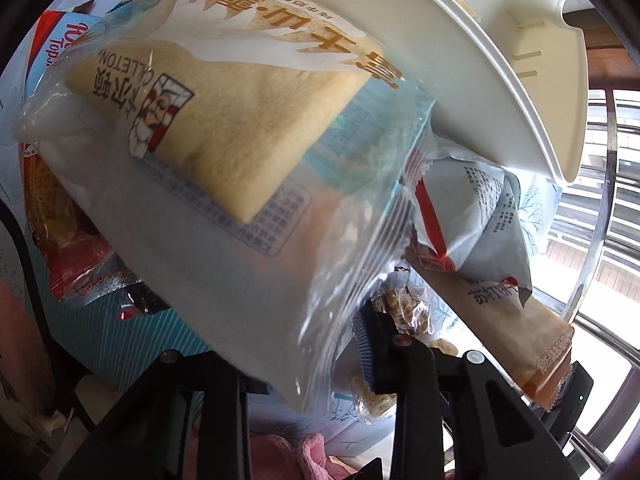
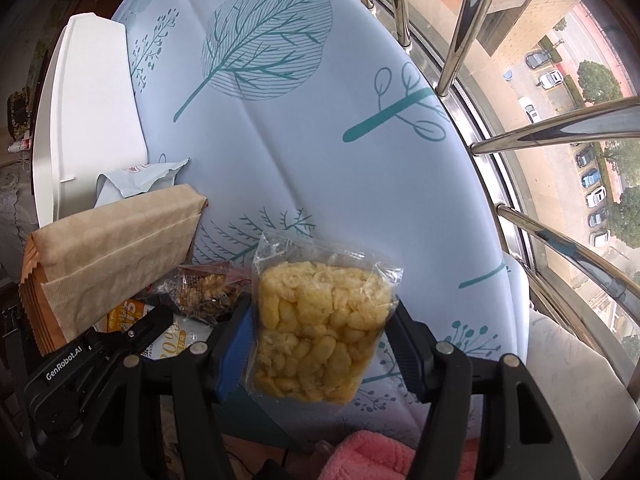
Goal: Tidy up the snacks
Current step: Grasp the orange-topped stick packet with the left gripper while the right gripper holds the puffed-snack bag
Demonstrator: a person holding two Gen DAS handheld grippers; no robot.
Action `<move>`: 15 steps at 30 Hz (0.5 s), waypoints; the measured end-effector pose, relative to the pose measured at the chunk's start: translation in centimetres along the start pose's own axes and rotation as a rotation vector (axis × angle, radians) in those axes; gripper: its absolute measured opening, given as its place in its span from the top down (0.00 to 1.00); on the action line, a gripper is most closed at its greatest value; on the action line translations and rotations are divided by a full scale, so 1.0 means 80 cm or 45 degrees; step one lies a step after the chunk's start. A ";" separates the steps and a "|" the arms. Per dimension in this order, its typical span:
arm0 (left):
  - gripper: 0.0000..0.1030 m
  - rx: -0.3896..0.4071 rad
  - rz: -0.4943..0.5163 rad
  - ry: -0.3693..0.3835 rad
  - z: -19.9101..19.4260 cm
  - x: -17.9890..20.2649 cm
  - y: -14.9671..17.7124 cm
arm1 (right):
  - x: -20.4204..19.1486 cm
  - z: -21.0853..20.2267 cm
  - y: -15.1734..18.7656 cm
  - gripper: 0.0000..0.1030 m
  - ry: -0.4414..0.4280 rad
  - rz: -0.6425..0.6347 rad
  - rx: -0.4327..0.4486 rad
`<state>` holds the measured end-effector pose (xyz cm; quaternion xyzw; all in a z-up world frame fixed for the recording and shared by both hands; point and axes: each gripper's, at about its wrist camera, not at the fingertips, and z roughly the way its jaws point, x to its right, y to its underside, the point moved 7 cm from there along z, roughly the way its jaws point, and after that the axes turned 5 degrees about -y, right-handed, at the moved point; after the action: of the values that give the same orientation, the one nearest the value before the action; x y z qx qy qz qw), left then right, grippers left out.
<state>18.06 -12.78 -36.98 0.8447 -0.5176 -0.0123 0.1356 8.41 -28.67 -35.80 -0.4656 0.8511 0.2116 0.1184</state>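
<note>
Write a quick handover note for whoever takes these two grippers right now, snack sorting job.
Left gripper: shut on the sealed end of the bread packet, held beside the white bin.
Right gripper: shut on the clear bag of yellow puffs, above the tablecloth.
Brown paper bag and other packets remain on the table.
Done: both picked up. Left: place them, then sort the rest.

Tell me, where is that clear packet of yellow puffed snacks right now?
In the right wrist view, the packet of yellow puffed snacks sits low in the middle, between the fingers of the right gripper, above the leaf-print tablecloth, with the brown paper bag to its left.
</note>
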 end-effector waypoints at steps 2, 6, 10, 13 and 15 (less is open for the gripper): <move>0.77 -0.007 -0.001 0.005 0.000 -0.002 0.003 | 0.001 0.000 0.002 0.38 0.011 0.000 -0.007; 0.78 -0.005 -0.012 0.015 -0.004 -0.018 0.011 | -0.001 0.004 0.006 0.38 0.032 -0.004 -0.022; 0.78 0.014 -0.041 0.047 -0.010 -0.035 0.012 | -0.003 0.007 0.011 0.38 0.046 -0.017 -0.035; 0.76 0.056 -0.077 0.070 -0.020 -0.048 0.011 | -0.005 0.006 0.013 0.38 0.051 -0.022 -0.038; 0.75 0.077 -0.108 0.093 -0.026 -0.056 0.010 | -0.009 0.006 0.007 0.38 0.057 -0.028 -0.039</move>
<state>15.60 -8.74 -35.36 0.8694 -0.4763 0.0284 0.1283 8.32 -27.64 -35.81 -0.4814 0.8451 0.2126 0.0945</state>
